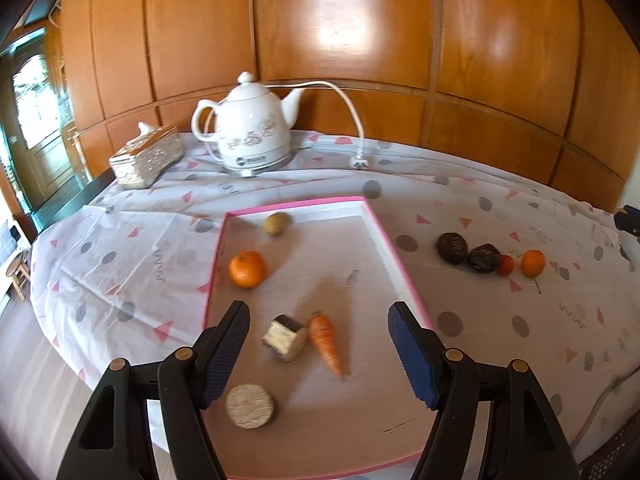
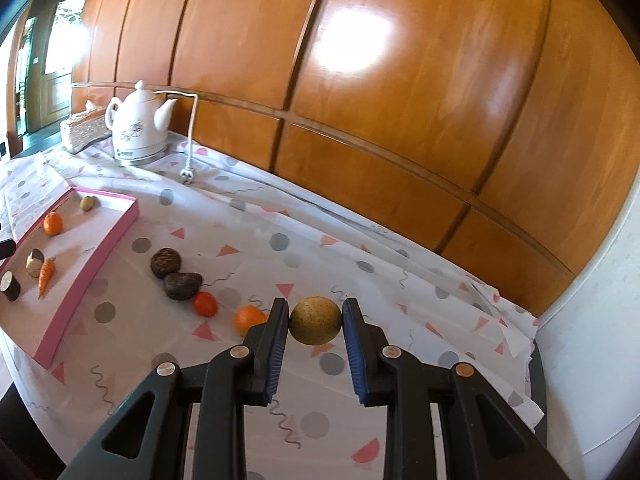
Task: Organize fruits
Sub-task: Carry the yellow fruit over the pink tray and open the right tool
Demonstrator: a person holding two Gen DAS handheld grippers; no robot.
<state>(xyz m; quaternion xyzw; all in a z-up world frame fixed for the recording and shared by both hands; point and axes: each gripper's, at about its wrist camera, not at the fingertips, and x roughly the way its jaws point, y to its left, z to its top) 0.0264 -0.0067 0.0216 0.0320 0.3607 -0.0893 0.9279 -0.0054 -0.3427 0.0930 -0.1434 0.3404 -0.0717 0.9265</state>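
In the left wrist view, my left gripper (image 1: 318, 330) hangs over the near part of the pink tray (image 1: 394, 256) with its fingers wide apart and nothing between them. In the tray lie an orange (image 1: 247, 269) near the left edge, a small brownish fruit (image 1: 276, 223) near the far edge, a carrot (image 1: 326, 342) beside a cake cube (image 1: 285, 338), and a round biscuit (image 1: 250, 406) near the near left corner. In the right wrist view, my right gripper (image 2: 315, 322) is clamped on a round tan fruit (image 2: 315, 321), held above the tablecloth (image 2: 400, 280). To the left of it, on the cloth, are a small orange (image 2: 249, 319), a red-orange fruit (image 2: 205, 304) and two dark lumps (image 2: 182, 285), all outside the tray's right edge.
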